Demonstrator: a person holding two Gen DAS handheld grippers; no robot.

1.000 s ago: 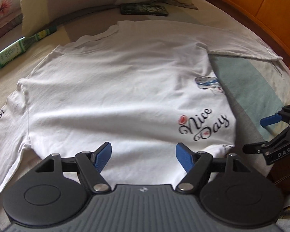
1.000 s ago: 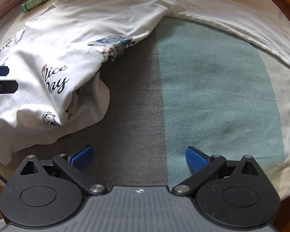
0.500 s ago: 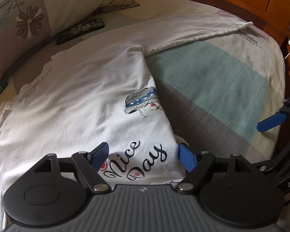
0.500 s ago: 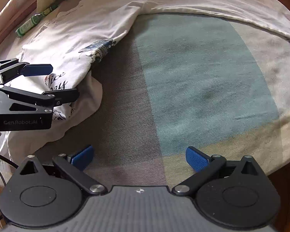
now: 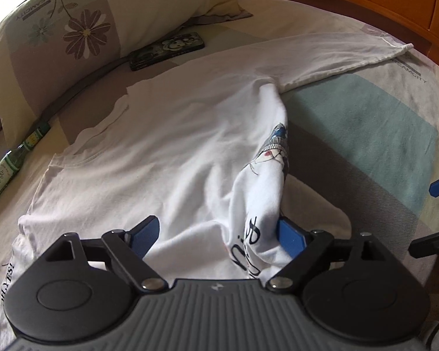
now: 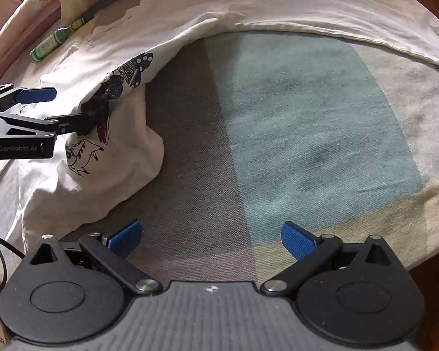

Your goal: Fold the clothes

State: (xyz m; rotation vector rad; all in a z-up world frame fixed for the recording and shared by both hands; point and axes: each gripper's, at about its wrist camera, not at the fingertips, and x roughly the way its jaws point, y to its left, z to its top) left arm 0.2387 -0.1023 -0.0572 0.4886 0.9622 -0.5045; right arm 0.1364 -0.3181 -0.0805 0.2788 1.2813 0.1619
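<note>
striped bedding (image 6: 307,134) in grey, teal and cream covers the bed, with a flowered pillow (image 5: 73,29) at its head, a dark phone (image 5: 166,50) beside the pillow and a green bottle (image 5: 5,172) along the left edge. the white long-sleeved shirt (image 5: 149,158) lies spread over the left and middle of the bed, its body running from the foot edge up toward the pillow, one long sleeve (image 5: 336,55) stretched out toward the right edge.

the left gripper (image 5: 216,234) sits right at the shirt's printed side edge near the foot of the bed. its jaws are spread wide, but the cloth is bunched up and lifted against the right-hand pad (image 5: 289,235), so it looks hooked rather than pinched. the right gripper (image 6: 210,235) hangs over bare striped bedding with its jaws wide apart and nothing in them, the shirt lying off to its left.

so the left hand is clearly the nearer one. i'd judge the fold turns on carrying that raised edge leftward across the shirt's long axis.
</note>
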